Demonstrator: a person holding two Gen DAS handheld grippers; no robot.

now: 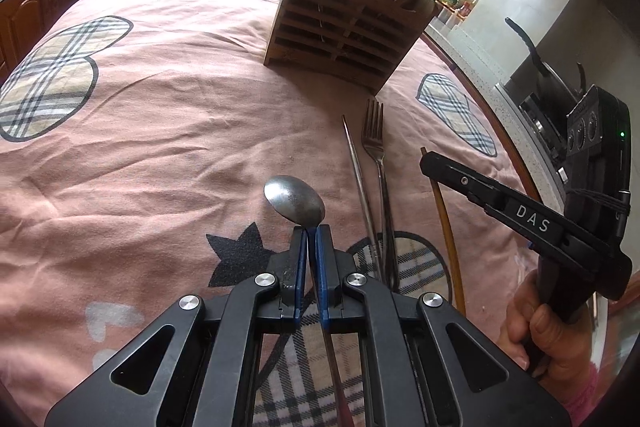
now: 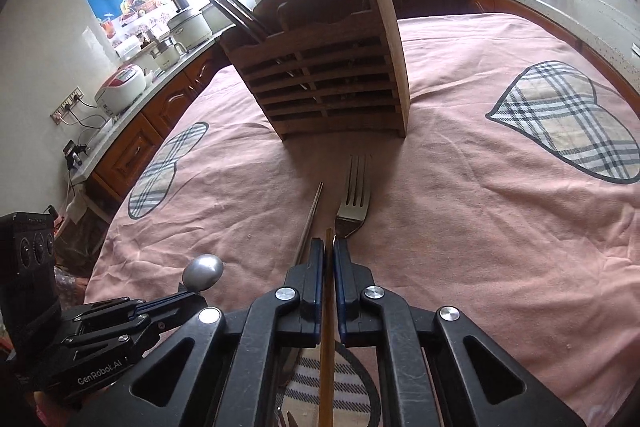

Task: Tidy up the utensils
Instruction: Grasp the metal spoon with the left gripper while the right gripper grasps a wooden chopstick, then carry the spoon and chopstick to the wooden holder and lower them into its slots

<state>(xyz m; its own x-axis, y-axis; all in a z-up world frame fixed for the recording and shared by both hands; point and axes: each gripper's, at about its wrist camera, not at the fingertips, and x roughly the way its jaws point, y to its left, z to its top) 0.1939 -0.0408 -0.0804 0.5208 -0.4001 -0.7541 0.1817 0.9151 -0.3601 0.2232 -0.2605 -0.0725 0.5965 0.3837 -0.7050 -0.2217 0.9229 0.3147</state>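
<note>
- Nearest, the left gripper [image 1: 308,229] pinches a spoon [image 1: 295,197] by its neck, bowl pointing toward the wooden holder [image 2: 328,83], likely so it can drop in handle-down or be carried over.
- Beside it, the right gripper [image 2: 329,245] is closed on a wooden chopstick [image 2: 327,339], its lower end cut off from view.
- Just short of the holder, a fork [image 2: 354,199] and a metal chopstick [image 2: 310,219] lie on the pink cloth [image 2: 480,227].
- Inside the holder, the slats hide which slot holds what.

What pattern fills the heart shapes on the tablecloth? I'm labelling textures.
Beige plaid with dark and white stripes, outlined dark, on the pink tablecloth; the heart shows best in the right wrist view.
</note>
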